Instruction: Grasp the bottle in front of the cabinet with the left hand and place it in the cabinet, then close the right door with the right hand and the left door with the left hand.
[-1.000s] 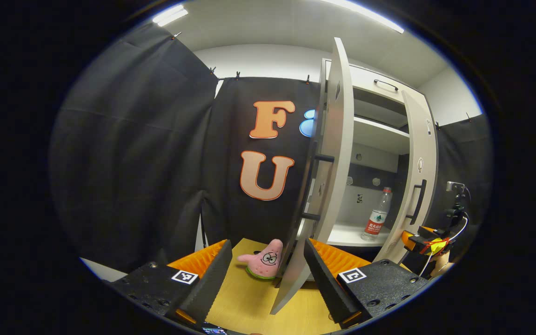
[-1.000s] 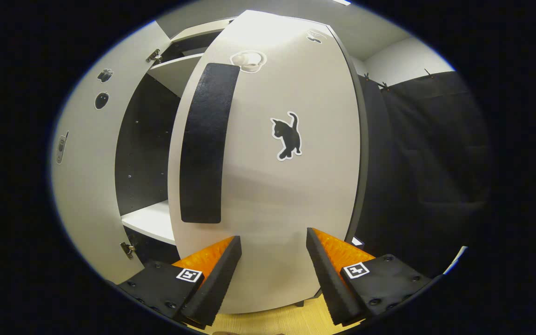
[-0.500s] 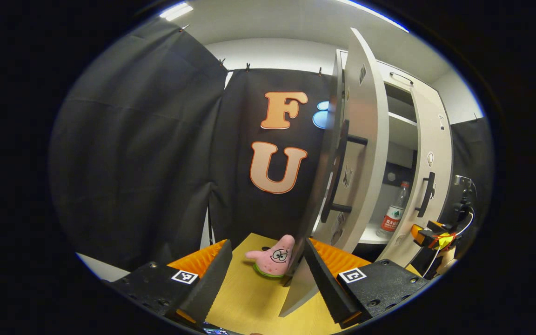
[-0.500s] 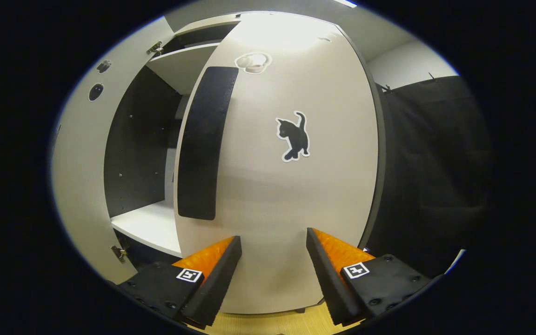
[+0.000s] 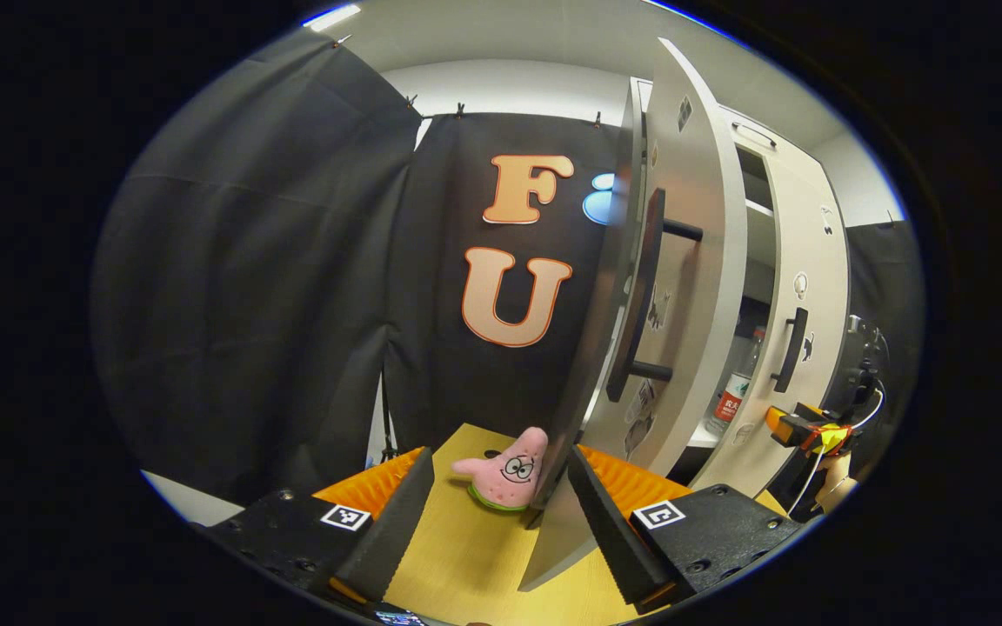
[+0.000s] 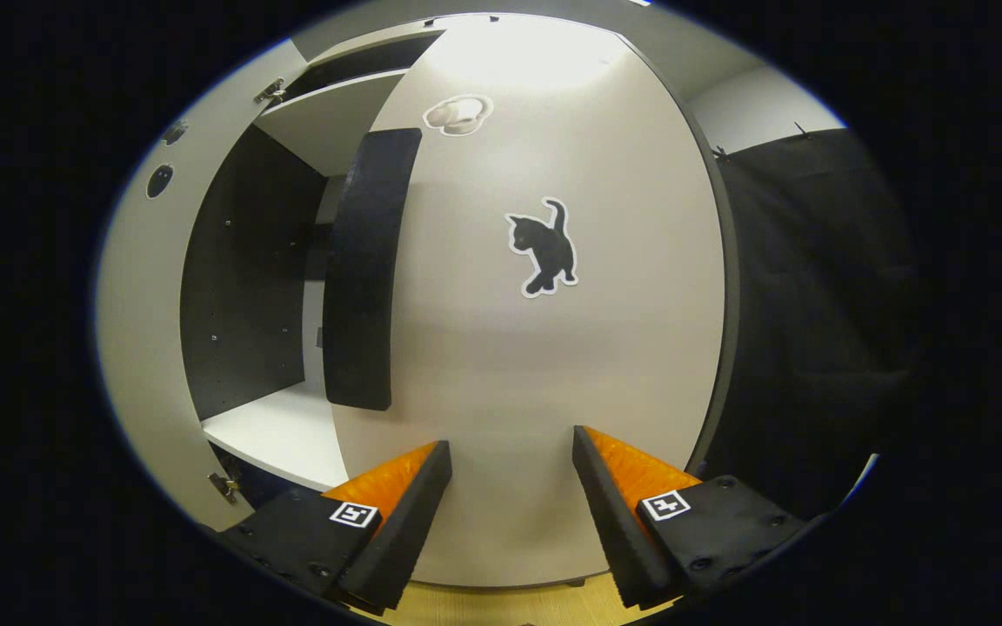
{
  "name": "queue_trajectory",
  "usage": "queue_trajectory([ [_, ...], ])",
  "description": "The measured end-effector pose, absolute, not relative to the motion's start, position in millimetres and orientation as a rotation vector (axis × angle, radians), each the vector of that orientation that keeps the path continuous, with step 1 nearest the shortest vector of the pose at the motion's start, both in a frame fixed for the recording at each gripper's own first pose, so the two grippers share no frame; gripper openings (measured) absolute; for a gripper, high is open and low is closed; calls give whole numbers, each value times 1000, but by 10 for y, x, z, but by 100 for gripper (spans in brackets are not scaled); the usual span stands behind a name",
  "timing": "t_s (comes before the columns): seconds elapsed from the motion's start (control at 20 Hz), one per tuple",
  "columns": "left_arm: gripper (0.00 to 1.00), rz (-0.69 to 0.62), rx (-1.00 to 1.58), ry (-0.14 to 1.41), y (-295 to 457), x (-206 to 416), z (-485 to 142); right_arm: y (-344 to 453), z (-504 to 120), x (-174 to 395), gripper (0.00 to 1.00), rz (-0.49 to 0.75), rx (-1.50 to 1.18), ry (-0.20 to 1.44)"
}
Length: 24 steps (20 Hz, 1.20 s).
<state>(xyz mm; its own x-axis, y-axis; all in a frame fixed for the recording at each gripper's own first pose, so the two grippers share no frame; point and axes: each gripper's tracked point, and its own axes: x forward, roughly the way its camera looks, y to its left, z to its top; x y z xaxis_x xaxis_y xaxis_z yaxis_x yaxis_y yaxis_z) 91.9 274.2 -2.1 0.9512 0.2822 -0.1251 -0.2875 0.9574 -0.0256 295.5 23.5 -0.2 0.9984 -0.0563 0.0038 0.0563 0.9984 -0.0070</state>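
Left gripper view: my left gripper (image 5: 494,500), jaws apart and empty, straddles the left door's (image 5: 692,287) lower edge; the bottle (image 5: 734,396) stands inside the cabinet (image 5: 758,187). That door could snag them. Right gripper view: right gripper (image 6: 510,487), jaws apart, faces the right door (image 6: 553,348); an off-centre push may slip.

Left gripper view: doors ajar, bottle inside

Spreading wide, left gripper (image 5: 501,487) straddling left door (image 5: 684,287) edge at five o'clock. Peeking through gap at three o'clock, bottle (image 5: 738,382) inside cabinet (image 5: 758,143). Lying on yellow table (image 5: 457,556) at six o'clock, pink plush star (image 5: 505,474).
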Motion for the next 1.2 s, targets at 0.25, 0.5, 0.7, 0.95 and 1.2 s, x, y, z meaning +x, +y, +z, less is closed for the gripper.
queue_trajectory([
  [0.25,95,255,-34,136,2605,1020,-69,237,-4,2952,94,-51,1,4],
  [0.5,94,264,16,151,2558,1044,-60,95,-195,2869,95,-73,14,79],
  [0.7,94,206,12,163,2322,1098,-110,-102,-180,2559,95,-69,42,82],
  [0.95,94,115,-3,177,1897,1222,-194,-380,180,2165,95,-79,20,3],
  [1.2,94,28,-4,183,1516,1432,-351,-607,470,1701,95,-93,-25,-54],
])
